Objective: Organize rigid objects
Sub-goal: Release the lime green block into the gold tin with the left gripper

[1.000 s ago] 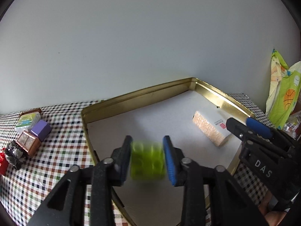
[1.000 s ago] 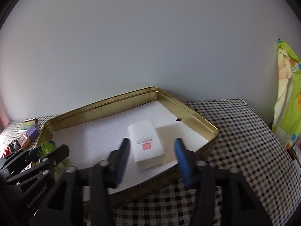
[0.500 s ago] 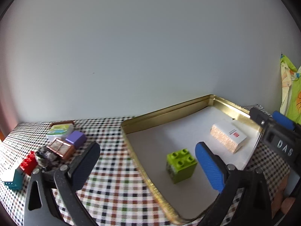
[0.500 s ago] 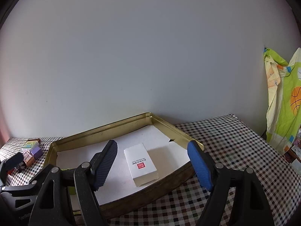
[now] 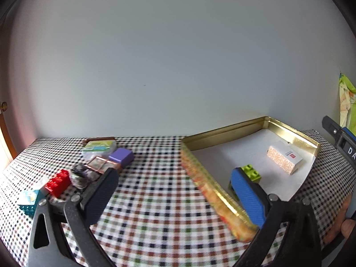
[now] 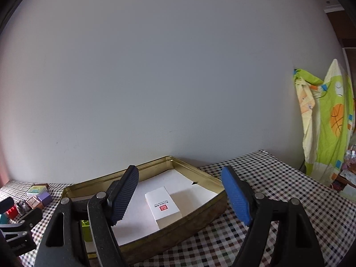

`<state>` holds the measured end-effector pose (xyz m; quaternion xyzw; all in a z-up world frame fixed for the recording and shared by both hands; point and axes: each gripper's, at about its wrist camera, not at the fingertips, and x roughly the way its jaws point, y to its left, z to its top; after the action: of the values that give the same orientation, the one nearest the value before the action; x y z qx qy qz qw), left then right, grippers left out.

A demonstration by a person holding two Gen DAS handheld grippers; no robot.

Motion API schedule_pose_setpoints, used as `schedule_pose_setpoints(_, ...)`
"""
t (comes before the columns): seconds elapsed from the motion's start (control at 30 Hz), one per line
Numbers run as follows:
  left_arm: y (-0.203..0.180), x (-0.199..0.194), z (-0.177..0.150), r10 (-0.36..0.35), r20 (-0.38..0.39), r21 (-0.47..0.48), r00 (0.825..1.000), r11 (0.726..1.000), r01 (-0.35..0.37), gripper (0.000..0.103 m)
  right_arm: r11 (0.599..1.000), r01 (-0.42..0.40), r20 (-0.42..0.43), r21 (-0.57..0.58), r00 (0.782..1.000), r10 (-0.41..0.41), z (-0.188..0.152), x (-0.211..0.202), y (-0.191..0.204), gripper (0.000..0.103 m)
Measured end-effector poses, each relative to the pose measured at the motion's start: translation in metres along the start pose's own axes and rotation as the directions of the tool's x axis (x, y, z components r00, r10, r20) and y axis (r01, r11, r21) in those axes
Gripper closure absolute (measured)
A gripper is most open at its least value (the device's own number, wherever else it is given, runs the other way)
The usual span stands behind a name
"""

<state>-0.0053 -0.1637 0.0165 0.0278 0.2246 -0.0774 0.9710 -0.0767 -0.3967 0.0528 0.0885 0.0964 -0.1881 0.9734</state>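
A gold tin tray (image 5: pixel 222 197) (image 6: pixel 207 210) lined with white paper holds a lime green brick (image 5: pixel 251 173) (image 6: pixel 85 228) and a white box (image 5: pixel 286 159) (image 6: pixel 162 203). My left gripper (image 5: pixel 175 197) is open and empty, over the checked cloth left of the tray. My right gripper (image 6: pixel 179 195) is open and empty, above the tray's front edge near the white box. At the far left lie a purple box (image 5: pixel 121 155), a copper case (image 5: pixel 101 163), a red brick (image 5: pixel 57 181), a teal brick (image 5: pixel 27 207) and a pastel tin (image 5: pixel 99 146).
A checked tablecloth (image 5: pixel 155 211) covers the table against a plain white wall. A dark crumpled item (image 5: pixel 81 176) lies among the left pile. A green and yellow printed cloth (image 6: pixel 327 120) hangs at the right. My right gripper's body shows at the left view's right edge (image 5: pixel 342 140).
My left gripper opened and released the green brick into the tray, then swung left over the cloth. My right gripper opened wide and pulled back from the white box.
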Motion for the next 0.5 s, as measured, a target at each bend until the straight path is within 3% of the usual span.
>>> schedule_pose_setpoints(0.5,0.044,-0.010,-0.006,0.035,-0.020,-0.015,0.999,0.999,-0.036,0.001,0.999,0.022,0.035,-0.033,0.999,-0.021,-0.011,-0.035,0.025,0.024)
